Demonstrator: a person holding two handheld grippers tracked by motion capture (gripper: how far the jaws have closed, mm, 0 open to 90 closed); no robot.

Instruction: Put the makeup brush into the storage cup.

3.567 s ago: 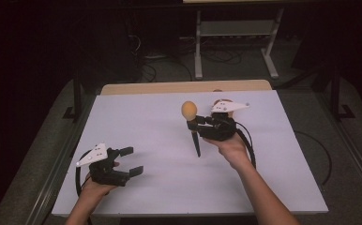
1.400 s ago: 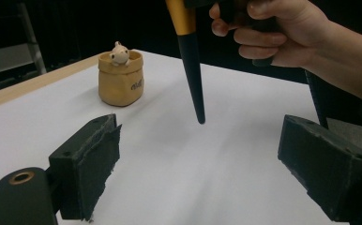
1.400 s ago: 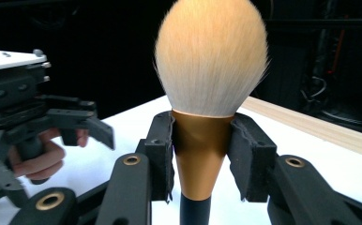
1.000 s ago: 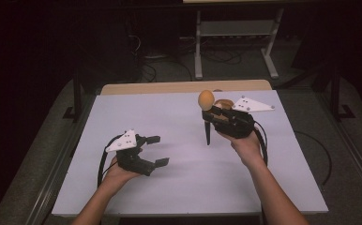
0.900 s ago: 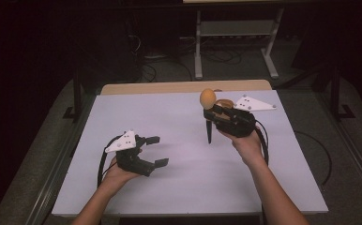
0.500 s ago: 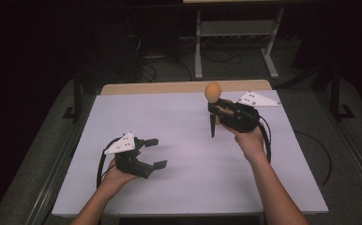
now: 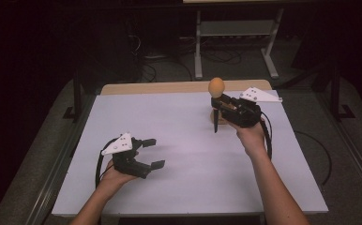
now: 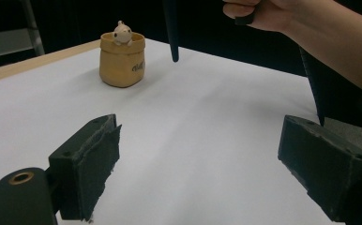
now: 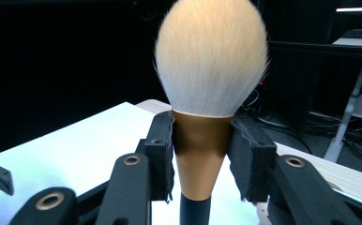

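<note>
The right forearm reaches in from the bottom right of the high view toward the far side of the counter (image 7: 184, 140), its hand wrapped round the right gripper (image 7: 215, 104), which is held up off the white surface. The jaws are clamped on a makeup brush (image 7: 215, 105); in the right gripper view the pads (image 9: 162, 152) press on either side of the brush's copper-coloured ferrule.

The brush has a rounded, fluffy head of pale cream bristles, a tapering copper collar below it, and a thin black handle that narrows to a point. It stands nearly upright, long axis vertical, bristles up and handle tip down. The tip hangs above the counter, just beside a small tan pot (image 8: 122, 58) with a little figure peeking over its rim. In the left gripper view the handle's point is seen clear of the surface, next to the pot.

The left hand rests low at the near left of the counter, holding the left gripper (image 7: 152, 153) roughly level and aimed toward the right. Its jaws stand wide apart with nothing between them.
</note>
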